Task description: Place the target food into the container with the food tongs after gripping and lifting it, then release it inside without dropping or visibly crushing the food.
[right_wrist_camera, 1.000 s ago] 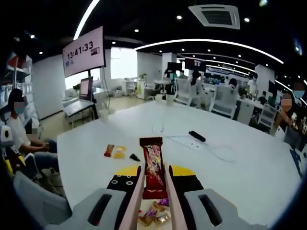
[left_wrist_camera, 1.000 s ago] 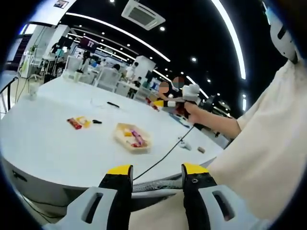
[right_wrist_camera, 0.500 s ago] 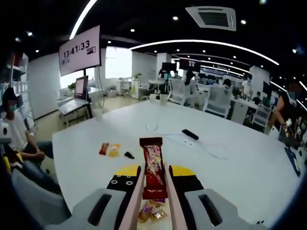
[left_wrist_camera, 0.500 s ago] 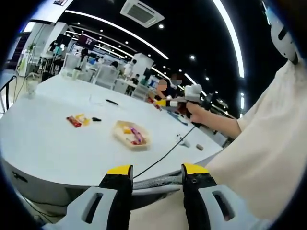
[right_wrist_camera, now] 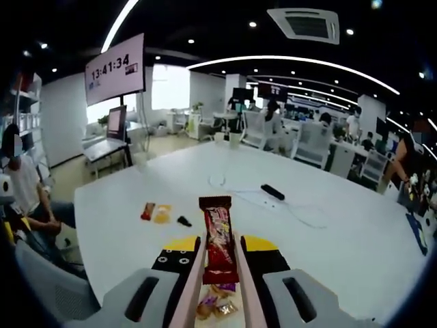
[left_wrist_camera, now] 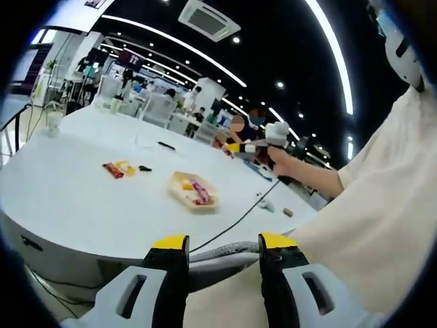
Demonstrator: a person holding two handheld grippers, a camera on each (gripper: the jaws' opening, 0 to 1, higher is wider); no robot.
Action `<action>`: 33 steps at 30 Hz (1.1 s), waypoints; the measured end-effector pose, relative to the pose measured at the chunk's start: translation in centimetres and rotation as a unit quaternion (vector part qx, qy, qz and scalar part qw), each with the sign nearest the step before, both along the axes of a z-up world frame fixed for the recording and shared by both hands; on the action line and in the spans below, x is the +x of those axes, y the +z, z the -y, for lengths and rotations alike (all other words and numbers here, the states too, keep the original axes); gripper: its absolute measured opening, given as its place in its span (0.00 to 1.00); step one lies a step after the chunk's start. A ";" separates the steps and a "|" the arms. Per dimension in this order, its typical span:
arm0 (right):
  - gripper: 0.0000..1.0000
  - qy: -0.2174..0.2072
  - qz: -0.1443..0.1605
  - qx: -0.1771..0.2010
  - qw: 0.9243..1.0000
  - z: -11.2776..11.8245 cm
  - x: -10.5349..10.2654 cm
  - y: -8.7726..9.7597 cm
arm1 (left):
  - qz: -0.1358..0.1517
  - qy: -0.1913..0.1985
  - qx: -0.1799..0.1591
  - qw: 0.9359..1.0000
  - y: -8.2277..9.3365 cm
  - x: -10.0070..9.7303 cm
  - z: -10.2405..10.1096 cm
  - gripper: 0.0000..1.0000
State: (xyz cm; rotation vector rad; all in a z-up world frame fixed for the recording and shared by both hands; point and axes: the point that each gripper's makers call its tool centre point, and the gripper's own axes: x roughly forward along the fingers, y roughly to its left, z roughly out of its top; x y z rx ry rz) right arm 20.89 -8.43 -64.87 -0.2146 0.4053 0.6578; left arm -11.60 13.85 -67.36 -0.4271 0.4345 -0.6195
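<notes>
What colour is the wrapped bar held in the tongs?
Red wrapped bar, clearest in the right gripper view.

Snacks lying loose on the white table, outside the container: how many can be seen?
2 for certain: a red snack bar and a yellow snack beside it, left of the held red bar. The small dark item nearby is too small to identify.
</notes>
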 end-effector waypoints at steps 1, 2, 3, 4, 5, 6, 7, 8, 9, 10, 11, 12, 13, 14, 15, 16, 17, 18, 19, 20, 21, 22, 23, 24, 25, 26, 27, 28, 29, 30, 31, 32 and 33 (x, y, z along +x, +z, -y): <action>0.22 0.001 0.000 0.001 1.000 0.0 0.0 0.0 | 0.001 0.001 0.000 1.000 0.0 0.0 0.0 0.40; 0.22 0.001 0.000 0.001 1.000 -0.1 0.0 0.0 | 0.000 0.001 0.000 1.000 0.0 -0.1 0.0 0.40; 0.22 0.001 0.000 0.002 1.000 -0.1 -0.1 0.0 | -0.001 0.001 0.000 1.000 0.0 -0.2 0.1 0.40; 0.22 0.000 -0.001 0.003 1.000 -0.2 -0.1 0.0 | -0.001 0.000 0.001 1.000 -0.1 -0.2 0.1 0.40; 0.22 0.000 -0.002 0.002 1.000 -0.2 -0.2 -0.1 | -0.002 0.000 0.001 1.000 -0.1 -0.3 0.1 0.40; 0.22 0.001 -0.002 0.002 1.000 -0.2 -0.2 -0.1 | -0.002 -0.001 0.001 1.000 -0.1 -0.3 0.1 0.40; 0.22 0.002 -0.003 0.002 1.000 -0.3 -0.3 -0.2 | -0.004 -0.001 0.001 1.000 -0.1 -0.4 0.1 0.40; 0.22 0.002 -0.004 0.002 1.000 -0.4 -0.3 -0.2 | -0.004 -0.001 0.001 1.000 -0.1 -0.4 0.1 0.40; 0.22 0.003 -0.003 0.001 1.000 -0.4 -0.4 -0.2 | -0.004 -0.002 0.002 1.000 -0.1 -0.4 0.1 0.40; 0.22 0.003 -0.003 0.001 1.000 -0.4 -0.4 -0.2 | -0.004 -0.002 0.002 1.000 -0.1 -0.4 0.1 0.40; 0.22 0.003 -0.003 0.001 1.000 -0.4 -0.4 -0.1 | -0.004 -0.002 0.002 1.000 -0.1 -0.4 0.1 0.40; 0.22 0.004 -0.003 0.001 1.000 -0.4 -0.3 -0.2 | -0.002 -0.003 0.004 1.000 0.0 -0.3 0.2 0.40; 0.22 0.004 -0.003 0.001 1.000 -0.3 -0.2 -0.2 | -0.002 -0.002 0.004 1.000 0.0 -0.3 0.2 0.40; 0.22 0.004 -0.003 0.002 1.000 -0.3 -0.2 -0.2 | -0.001 -0.002 0.004 1.000 0.0 -0.3 0.2 0.40; 0.22 0.004 -0.003 0.002 1.000 -0.2 0.0 -0.3 | -0.001 -0.002 0.003 1.000 0.1 -0.3 0.3 0.40; 0.22 0.004 -0.003 0.002 1.000 -0.2 0.1 -0.3 | -0.002 -0.002 0.003 1.000 0.0 -0.3 0.4 0.40; 0.22 0.004 -0.004 0.003 1.000 -0.2 0.1 -0.3 | -0.003 -0.002 0.004 1.000 0.0 -0.4 0.4 0.40; 0.22 0.005 -0.004 0.004 1.000 -0.3 0.1 -0.3 | -0.003 -0.003 0.004 1.000 0.0 -0.4 0.5 0.40; 0.22 0.007 -0.005 0.004 1.000 -0.4 0.1 -0.3 | -0.004 -0.004 0.004 1.000 0.0 -0.5 0.6 0.40; 0.22 0.010 -0.006 0.001 1.000 -0.7 0.0 -0.4 | -0.004 -0.004 0.003 1.000 0.0 -0.5 0.6 0.40; 0.22 0.014 -0.004 -0.001 1.000 -1.1 -0.2 -0.3 | -0.005 -0.005 0.004 1.000 -0.1 -0.6 0.7 0.40; 0.22 0.015 -0.004 -0.001 1.000 -1.3 -0.3 -0.2 | -0.006 -0.006 0.005 1.000 -0.1 -0.6 0.7 0.40; 0.22 0.018 -0.004 0.000 1.000 -1.6 -0.3 -0.2 | -0.006 -0.005 0.005 1.000 -0.1 -0.5 0.6 0.40; 0.22 0.019 -0.003 0.000 1.000 -1.7 -0.3 -0.1 | -0.005 -0.004 0.005 1.000 -0.1 -0.5 0.6 0.40; 0.22 0.022 -0.003 -0.001 1.000 -1.9 -0.2 -0.2 | -0.005 -0.002 0.004 1.000 -0.1 -0.5 0.5 0.40; 0.22 0.023 -0.003 -0.001 1.000 -2.1 -0.1 -0.2 | -0.005 -0.001 0.004 1.000 -0.1 -0.5 0.5 0.40; 0.22 0.025 -0.003 -0.001 1.000 -2.2 -0.1 -0.3 | -0.004 0.001 0.004 1.000 0.0 -0.5 0.4 0.40; 0.22 0.027 -0.004 -0.001 1.000 -2.4 0.0 -0.3 | -0.004 0.002 0.004 1.000 0.0 -0.5 0.4 0.40; 0.22 0.028 -0.004 -0.002 1.000 -2.5 0.0 -0.3 | -0.004 0.003 0.003 1.000 -0.1 -0.5 0.4 0.40; 0.22 0.030 -0.004 -0.001 1.000 -2.7 -0.1 -0.3 | -0.004 0.005 0.003 1.000 -0.1 -0.6 0.4 0.40; 0.22 0.030 -0.004 -0.001 1.000 -2.7 -0.1 -0.3 | -0.005 0.005 0.002 1.000 -0.2 -0.6 0.4 0.40; 0.22 0.031 -0.004 -0.002 1.000 -2.8 -0.1 -0.4 | -0.005 0.006 0.002 1.000 -0.2 -0.7 0.4 0.40; 0.22 0.031 -0.005 -0.002 1.000 -2.8 -0.1 -0.4 | -0.006 0.007 0.001 1.000 -0.3 -0.7 0.3 0.40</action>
